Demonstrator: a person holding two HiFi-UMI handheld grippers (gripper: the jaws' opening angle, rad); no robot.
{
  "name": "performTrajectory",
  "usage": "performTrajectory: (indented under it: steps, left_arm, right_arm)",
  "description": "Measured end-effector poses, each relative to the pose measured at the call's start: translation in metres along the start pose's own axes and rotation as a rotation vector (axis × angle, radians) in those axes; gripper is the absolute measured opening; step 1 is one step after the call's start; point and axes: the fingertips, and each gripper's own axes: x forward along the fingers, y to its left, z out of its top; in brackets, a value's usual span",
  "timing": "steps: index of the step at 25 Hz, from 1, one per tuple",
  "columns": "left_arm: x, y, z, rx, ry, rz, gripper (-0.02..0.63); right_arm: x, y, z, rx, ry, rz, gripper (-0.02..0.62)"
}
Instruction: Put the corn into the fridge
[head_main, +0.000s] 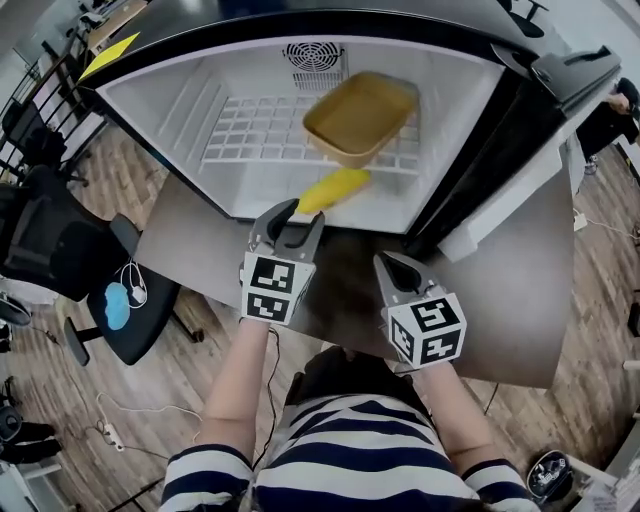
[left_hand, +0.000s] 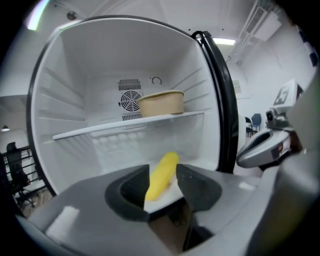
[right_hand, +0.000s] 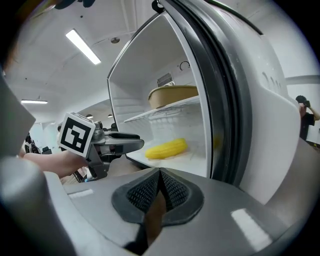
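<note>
A yellow corn cob (head_main: 335, 189) lies on the white floor of the open fridge (head_main: 190, 110), close to the front lip. In the left gripper view the corn (left_hand: 162, 175) shows in the gap between the jaws. My left gripper (head_main: 300, 215) is open, its fingertips just short of the cob's near end and not clamped on it. The right gripper view shows the corn (right_hand: 166, 148) resting free beyond the left gripper (right_hand: 120, 142). My right gripper (head_main: 400, 265) hangs over the table in front of the fridge, shut and empty.
A tan bowl (head_main: 360, 115) stands on the fridge's wire shelf (head_main: 250, 135) above the corn. The fridge door (head_main: 520, 150) stands open to the right, near my right gripper. The fridge sits on a grey table (head_main: 500, 300); a black office chair (head_main: 60, 240) is at left.
</note>
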Motion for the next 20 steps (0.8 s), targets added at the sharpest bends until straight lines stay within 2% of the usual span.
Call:
performTrajectory:
  steps: [3, 8, 10, 20]
  left_arm:
    - [-0.016, 0.001, -0.001, -0.096, -0.025, 0.027, 0.000]
    - [-0.047, 0.002, -0.003, -0.315, -0.093, 0.052, 0.000]
    - [-0.056, 0.000, -0.008, -0.367, -0.095, 0.054, 0.000]
    - [-0.098, -0.015, -0.022, -0.383, -0.068, 0.117, 0.000]
  right_arm:
    - [-0.003, -0.002, 0.001, -0.006, -0.003, 0.008, -0.009]
    - [-0.007, 0.002, 0.001, -0.012, -0.005, 0.031, -0.009]
    - [-0.006, 0.004, 0.002, -0.018, -0.005, 0.042, -0.009]
    - [-0.003, 0.020, 0.001, -0.049, -0.001, 0.094, -0.009]
